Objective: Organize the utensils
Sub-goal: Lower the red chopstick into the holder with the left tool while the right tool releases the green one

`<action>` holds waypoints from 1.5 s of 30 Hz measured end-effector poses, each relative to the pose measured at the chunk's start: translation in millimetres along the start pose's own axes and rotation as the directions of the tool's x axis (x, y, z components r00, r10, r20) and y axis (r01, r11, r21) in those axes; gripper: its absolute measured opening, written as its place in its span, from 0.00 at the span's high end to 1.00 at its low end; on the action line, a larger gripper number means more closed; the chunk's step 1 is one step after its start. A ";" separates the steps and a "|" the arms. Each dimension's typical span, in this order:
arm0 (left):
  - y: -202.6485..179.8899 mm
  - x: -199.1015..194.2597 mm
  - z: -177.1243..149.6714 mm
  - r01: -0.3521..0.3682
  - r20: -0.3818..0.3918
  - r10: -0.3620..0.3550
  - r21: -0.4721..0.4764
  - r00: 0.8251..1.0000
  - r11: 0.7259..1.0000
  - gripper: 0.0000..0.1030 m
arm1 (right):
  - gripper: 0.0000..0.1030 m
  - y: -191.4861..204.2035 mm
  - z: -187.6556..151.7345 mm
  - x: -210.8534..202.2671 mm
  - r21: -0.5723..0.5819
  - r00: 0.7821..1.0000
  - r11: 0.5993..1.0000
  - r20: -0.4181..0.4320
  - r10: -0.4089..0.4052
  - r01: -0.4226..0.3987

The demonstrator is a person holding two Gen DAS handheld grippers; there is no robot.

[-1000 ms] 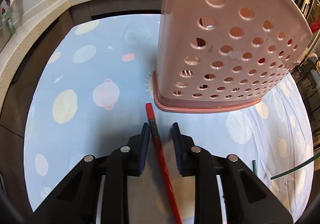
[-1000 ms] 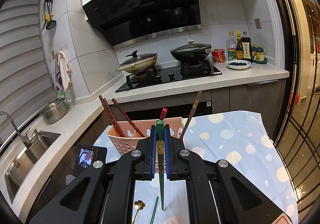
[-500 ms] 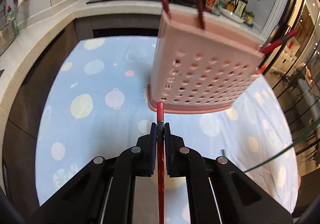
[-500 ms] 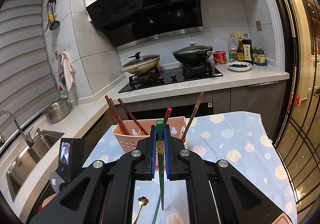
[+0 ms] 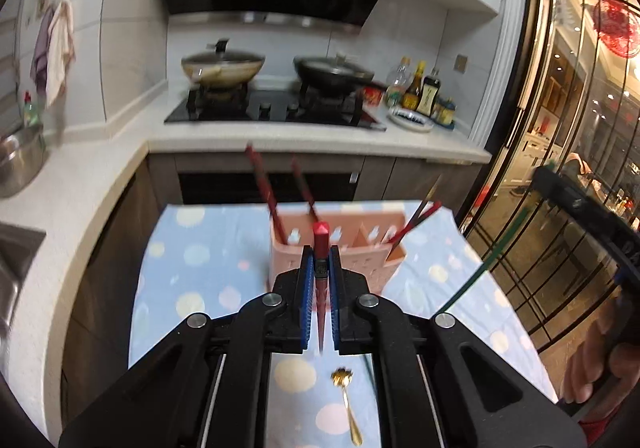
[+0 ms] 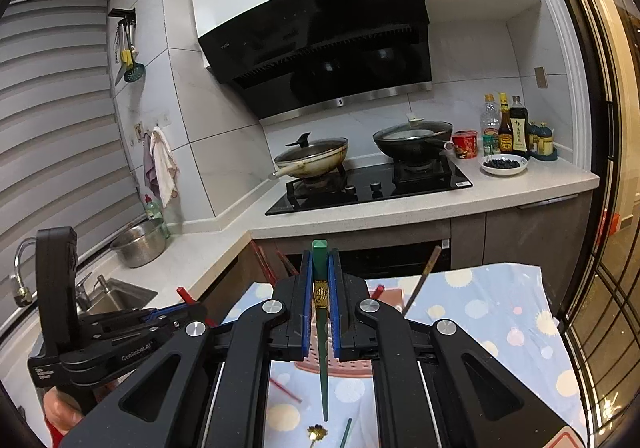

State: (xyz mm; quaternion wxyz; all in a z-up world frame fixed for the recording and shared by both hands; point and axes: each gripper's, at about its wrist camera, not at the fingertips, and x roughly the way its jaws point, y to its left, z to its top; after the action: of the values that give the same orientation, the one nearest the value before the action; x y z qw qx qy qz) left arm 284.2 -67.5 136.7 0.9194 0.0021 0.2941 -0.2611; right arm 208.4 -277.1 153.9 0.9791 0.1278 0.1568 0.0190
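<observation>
Utensils are partly sorted already: the pink basket (image 5: 340,248) stands on the dotted tablecloth (image 5: 192,248) with several dark red chopsticks leaning out of it, two (image 5: 264,184) in its left part and a couple more (image 5: 416,218) poking out to the right. In the right wrist view a brown chopstick (image 6: 424,280) also sticks up from the basket's right side.

The left gripper (image 5: 320,268) has its jaws nearly closed, pinching a red chopstick (image 5: 320,244) that runs lengthwise between the blue pads, its blunt end pointing toward the basket and held above the table. The right gripper (image 6: 320,288) is likewise closed tight, on a green chopstick (image 6: 320,312) with a gold band, also clear of the table (from the left wrist view the same green stick appears as a long slanted line at the right, with a hand (image 5: 592,360) on the handle below it).

So two pieces are in hand and, judging by how they are aimed, each looks headed for a basket compartment; neither has gone in yet. Still left on the cloth near the grippers: a small gold spoon (image 5: 346,404) with a flower-shaped bowl, a second green chopstick (image 6: 345,433) just beside it, and what seems to be another red one (image 6: 285,390) lying in front of the basket. Roughly the middle of the job, I'd say, with both drops and at least three more pickups to go. Which compartment suits each piece cannot be told from here.
</observation>
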 end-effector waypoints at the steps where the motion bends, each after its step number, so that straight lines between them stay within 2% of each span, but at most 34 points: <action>1: -2.7 -3.6 8.9 -0.003 0.019 0.003 0.009 1.000 1.000 0.93 | 0.94 1.7 7.5 2.7 -0.003 1.000 1.000 0.007 0.005 -0.005; 8: -23.0 -21.1 80.3 -0.026 0.142 0.017 0.060 0.990 0.998 0.93 | 0.94 11.0 57.3 25.8 -0.020 0.998 1.000 0.054 0.010 -0.009; 16: -24.3 -7.5 127.0 -0.058 0.187 0.046 0.061 0.981 0.996 0.93 | 0.94 13.3 83.9 63.4 -0.019 0.998 1.000 0.067 -0.013 0.014; 21: -17.3 7.8 129.2 -0.065 0.170 0.056 0.046 0.984 0.997 0.93 | 0.94 12.9 76.2 86.9 -0.029 0.999 0.999 0.036 -0.029 0.030; 30: 3.6 48.5 98.5 -0.071 0.067 0.070 0.010 0.995 0.997 0.93 | 0.94 -4.0 42.2 129.2 -0.027 0.994 0.997 -0.073 -0.079 0.077; 33: 7.2 59.2 87.5 -0.094 0.038 0.094 0.006 0.995 0.996 0.93 | 0.93 -6.7 31.5 134.7 -0.035 0.991 0.995 -0.093 -0.095 0.092; 35: 8.3 61.9 79.9 -0.134 0.032 0.133 0.008 0.991 0.991 0.87 | 0.84 -8.2 26.2 131.1 -0.042 0.989 0.992 -0.089 -0.119 0.116; 37: 10.2 61.0 73.5 -0.167 0.032 0.167 0.005 0.985 0.986 0.51 | 0.60 -7.2 23.4 124.9 -0.051 0.987 0.990 -0.081 -0.136 0.132; 38: 11.7 58.7 71.0 -0.178 0.042 0.178 -0.002 0.983 0.984 0.45 | 0.59 -6.5 22.7 118.5 -0.055 0.988 0.989 -0.068 -0.141 0.137; 39: 12.1 54.5 67.4 -0.193 0.053 0.193 -0.006 0.980 0.981 0.40 | 0.59 -5.5 21.5 113.0 -0.064 0.987 0.987 -0.059 -0.150 0.146; 45: 14.9 37.6 52.2 -0.196 0.048 0.196 -0.004 0.979 0.981 0.38 | 0.56 -2.1 16.5 77.1 -0.071 0.988 0.986 -0.030 -0.154 0.152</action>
State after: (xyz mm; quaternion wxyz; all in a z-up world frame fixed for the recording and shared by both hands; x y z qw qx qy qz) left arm 345.6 -80.8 157.3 0.9475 0.0251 0.2702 -0.1691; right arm 286.8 -277.1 145.2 0.9786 0.0812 0.1827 -0.0485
